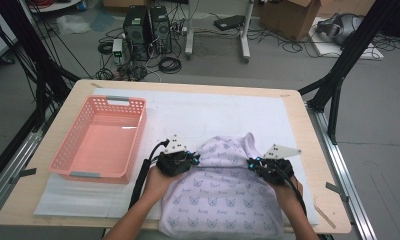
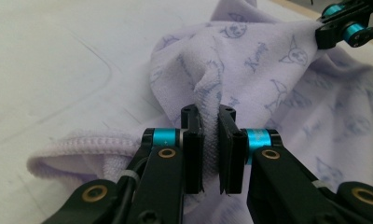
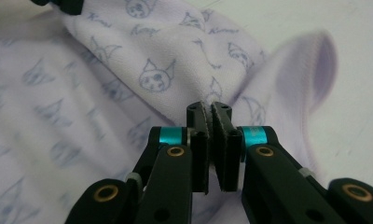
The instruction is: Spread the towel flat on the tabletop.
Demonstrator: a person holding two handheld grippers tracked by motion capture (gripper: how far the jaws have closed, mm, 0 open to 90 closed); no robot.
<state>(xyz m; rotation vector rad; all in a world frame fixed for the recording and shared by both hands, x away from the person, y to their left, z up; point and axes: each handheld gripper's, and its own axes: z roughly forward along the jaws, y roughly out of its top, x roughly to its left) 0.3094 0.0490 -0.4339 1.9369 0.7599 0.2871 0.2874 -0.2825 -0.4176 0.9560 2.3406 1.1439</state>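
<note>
A lavender towel (image 1: 223,192) printed with small blue cartoon faces lies on the white mat at the table's front, bunched up along its far edge. My left gripper (image 1: 192,159) is shut on a fold at the towel's far left edge; the left gripper view has cloth (image 2: 250,60) pinched between the pads (image 2: 193,154). My right gripper (image 1: 252,163) is shut on the towel's far right edge, and the right gripper view shows fabric (image 3: 142,56) squeezed between its jaws, with a hemmed corner (image 3: 315,60) curling up to the right.
A pink plastic basket (image 1: 68,150) stands empty on the left of the white mat (image 1: 213,107). The wooden table edge (image 1: 308,130) runs on the right. Beyond the table are computers, cables and black frame legs on the floor.
</note>
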